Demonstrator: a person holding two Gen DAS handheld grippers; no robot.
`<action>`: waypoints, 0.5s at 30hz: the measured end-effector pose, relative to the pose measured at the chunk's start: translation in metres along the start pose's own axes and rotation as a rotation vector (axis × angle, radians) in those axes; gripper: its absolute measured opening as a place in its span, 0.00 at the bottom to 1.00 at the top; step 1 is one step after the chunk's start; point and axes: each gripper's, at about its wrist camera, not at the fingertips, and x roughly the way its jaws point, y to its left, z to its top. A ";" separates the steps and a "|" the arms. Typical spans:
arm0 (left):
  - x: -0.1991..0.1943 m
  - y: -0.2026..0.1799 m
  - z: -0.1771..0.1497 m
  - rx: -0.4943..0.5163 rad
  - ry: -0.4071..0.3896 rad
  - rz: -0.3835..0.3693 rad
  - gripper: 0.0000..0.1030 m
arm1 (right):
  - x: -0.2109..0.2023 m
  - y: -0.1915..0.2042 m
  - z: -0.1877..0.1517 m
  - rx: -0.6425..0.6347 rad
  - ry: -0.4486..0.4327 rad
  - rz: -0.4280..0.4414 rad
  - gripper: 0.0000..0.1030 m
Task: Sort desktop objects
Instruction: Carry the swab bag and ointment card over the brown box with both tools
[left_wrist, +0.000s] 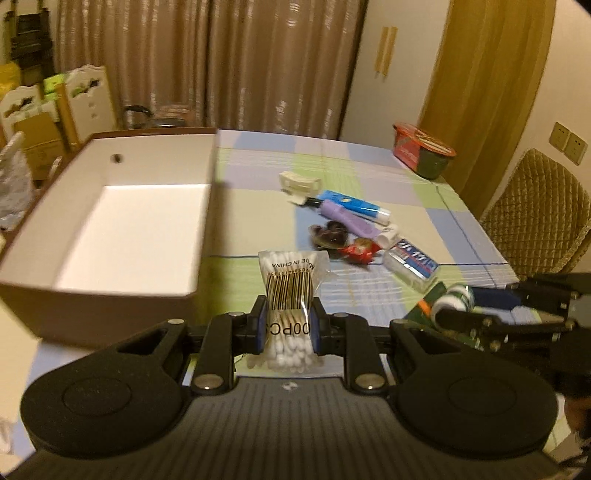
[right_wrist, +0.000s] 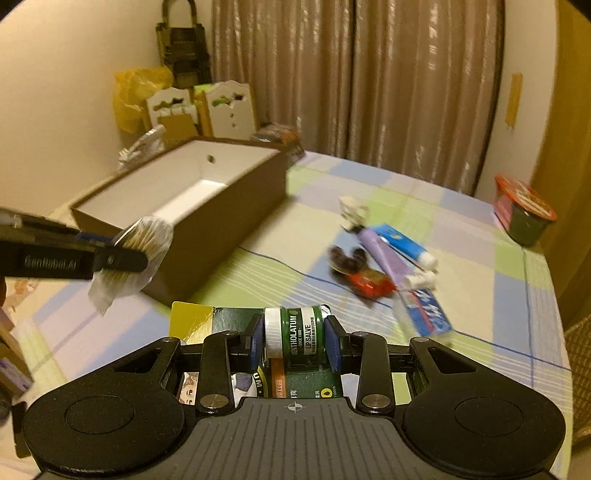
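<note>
My left gripper (left_wrist: 288, 317) is shut on a clear bag of cotton swabs (left_wrist: 291, 291), held above the table just right of the brown box (left_wrist: 110, 206) with a white inside. The bag also shows in the right wrist view (right_wrist: 136, 254). My right gripper (right_wrist: 293, 338) is shut on a green Mentholatum lip salve jar (right_wrist: 295, 330) on its green and yellow card, low over the table's near edge. The jar also shows in the left wrist view (left_wrist: 452, 299). The box (right_wrist: 192, 206) is empty.
A pile lies mid-table: a white clip (left_wrist: 300, 182), a blue tube (left_wrist: 354, 205), a purple tube (left_wrist: 351, 219), a dark hair tie (left_wrist: 328, 234), a red wrapper (left_wrist: 360, 251) and a blue-white pack (left_wrist: 412, 264). A red-lidded cup (left_wrist: 424, 149) stands far right. A chair (left_wrist: 535, 210) is beside the table.
</note>
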 end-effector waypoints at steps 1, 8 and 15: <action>-0.008 0.006 -0.004 -0.004 -0.004 0.014 0.18 | -0.001 0.008 0.002 -0.007 -0.007 0.008 0.32; -0.053 0.049 -0.026 -0.047 -0.025 0.098 0.18 | -0.003 0.049 0.015 -0.058 -0.037 0.070 0.32; -0.089 0.083 -0.039 -0.091 -0.045 0.173 0.18 | -0.004 0.088 0.027 -0.109 -0.065 0.131 0.32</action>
